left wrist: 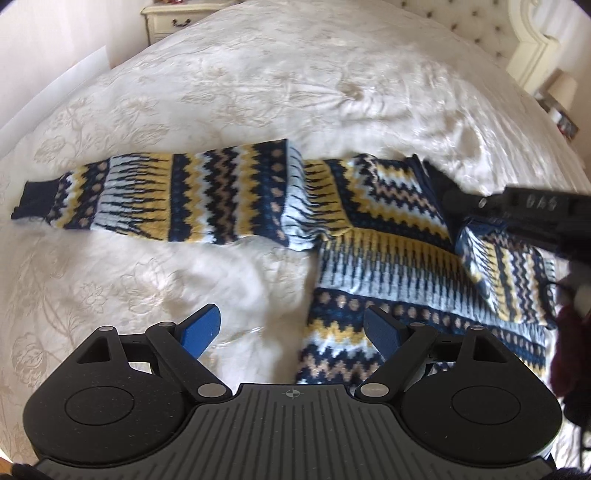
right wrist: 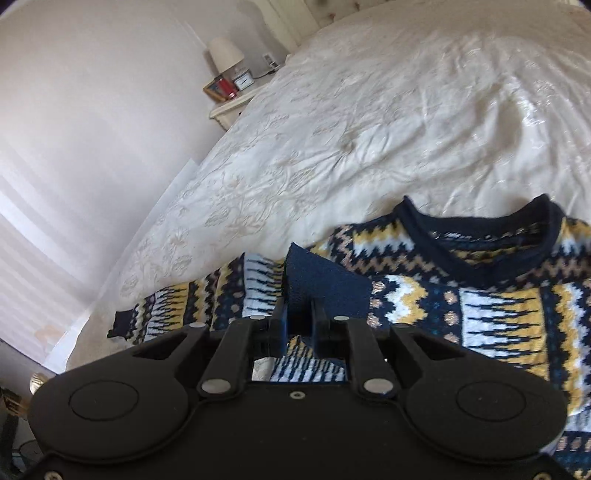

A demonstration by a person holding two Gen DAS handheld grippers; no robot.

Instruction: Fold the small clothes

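Note:
A patterned knit sweater [left wrist: 388,254] in navy, yellow, white and tan lies on the white bedspread [left wrist: 258,92]. One sleeve [left wrist: 166,199] stretches out flat to the left. The other sleeve [left wrist: 506,273] is folded over the body. My left gripper [left wrist: 291,328] is open and empty, low over the sweater's hem edge. My right gripper [right wrist: 295,280] is shut on a fold of the sweater, beside the navy collar [right wrist: 480,236]. It also shows in the left wrist view [left wrist: 517,210] as a black body over the sweater's right side.
A cream nightstand [left wrist: 173,22] stands beyond the bed's far left corner. Another nightstand [right wrist: 236,103] holds a lamp [right wrist: 225,55], a clock and a frame. A tufted headboard [left wrist: 480,18] rises at the back. The wall [right wrist: 92,110] runs along the bed.

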